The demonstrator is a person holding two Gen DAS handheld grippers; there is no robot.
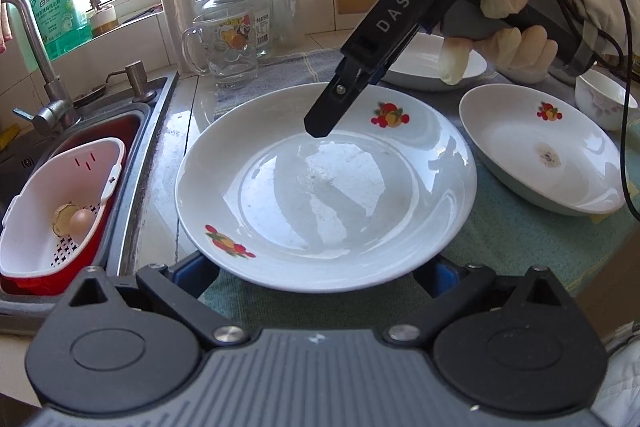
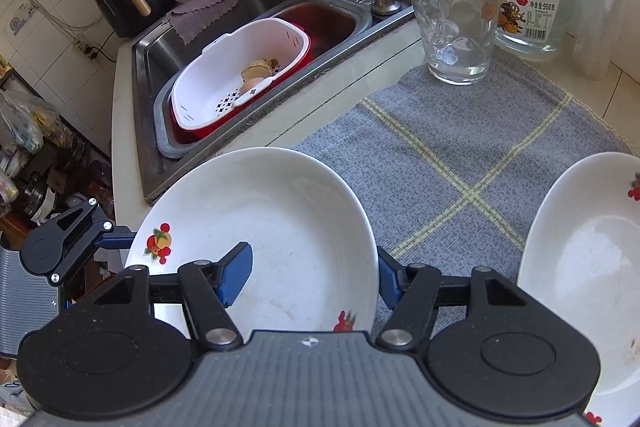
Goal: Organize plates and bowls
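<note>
Left tongs [image 1: 316,279] gaped wide at the fruit-patterned plate's [image 1: 320,195] six o'clock rim, gripping nothing. Right tongs [image 2: 312,279] pinched its twelve o'clock rim, one pad inside, one outside. The wise course seemed a firm pinch, a level lift, then stacking onto the second plate [image 1: 540,155] at three o'clock.

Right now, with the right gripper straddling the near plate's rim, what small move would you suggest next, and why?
Probably lift the near plate slightly with the right gripper: its pads appear clamped across the rim, the left gripper stands open below the near edge, and the matching second plate waits alongside for stacking.
</note>
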